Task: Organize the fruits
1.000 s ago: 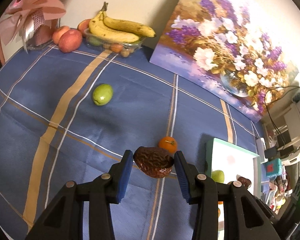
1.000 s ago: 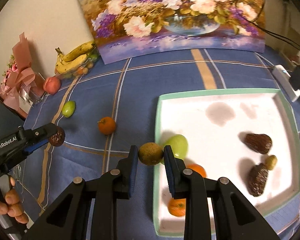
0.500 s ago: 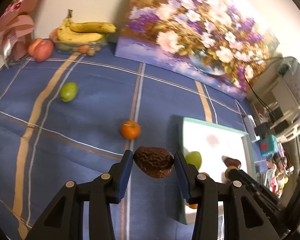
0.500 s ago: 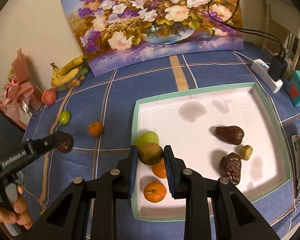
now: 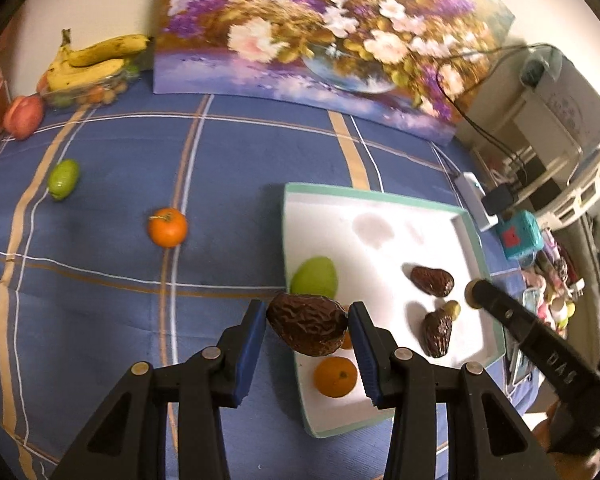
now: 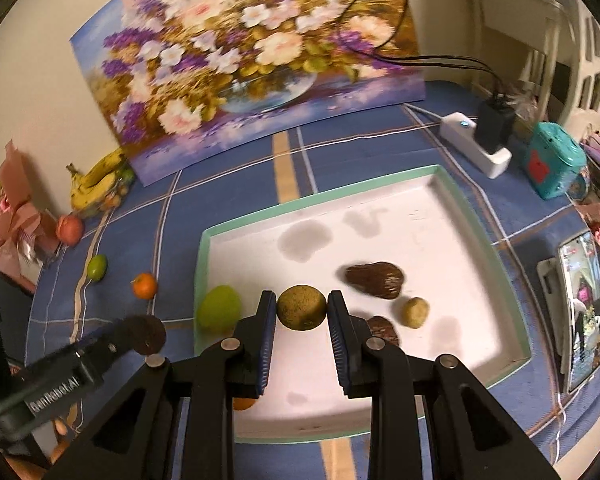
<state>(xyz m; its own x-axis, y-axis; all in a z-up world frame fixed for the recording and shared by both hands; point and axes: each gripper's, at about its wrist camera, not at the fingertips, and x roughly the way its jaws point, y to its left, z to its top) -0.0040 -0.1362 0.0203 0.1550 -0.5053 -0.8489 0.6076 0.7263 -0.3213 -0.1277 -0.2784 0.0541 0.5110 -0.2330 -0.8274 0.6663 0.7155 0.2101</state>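
My left gripper (image 5: 307, 326) is shut on a dark wrinkled fruit (image 5: 306, 330), hanging over the left rim of the white tray (image 5: 384, 200). In the right wrist view my right gripper (image 6: 302, 308) is shut on a round brownish-green fruit (image 6: 301, 307) above the middle of the tray (image 6: 452, 216). In the tray lie a green fruit (image 5: 315, 277), two dark wrinkled fruits (image 5: 432, 281) (image 5: 437, 334), a small yellowish fruit (image 6: 416, 312) and oranges (image 5: 335, 376). On the cloth lie an orange (image 5: 167, 227) and a small green fruit (image 5: 63, 179).
A flower painting (image 5: 320, 40) leans on the wall behind. Bananas on a clear box (image 5: 92, 64) and a peach (image 5: 23, 117) sit at the back left. A power strip with cables (image 6: 476, 144), a teal box (image 6: 556, 166) and a phone (image 6: 582, 300) crowd the right edge.
Both grippers have moved to the right with their fruits: the left one from over the cloth to the tray's left rim, the right one from that rim to over the tray's middle.
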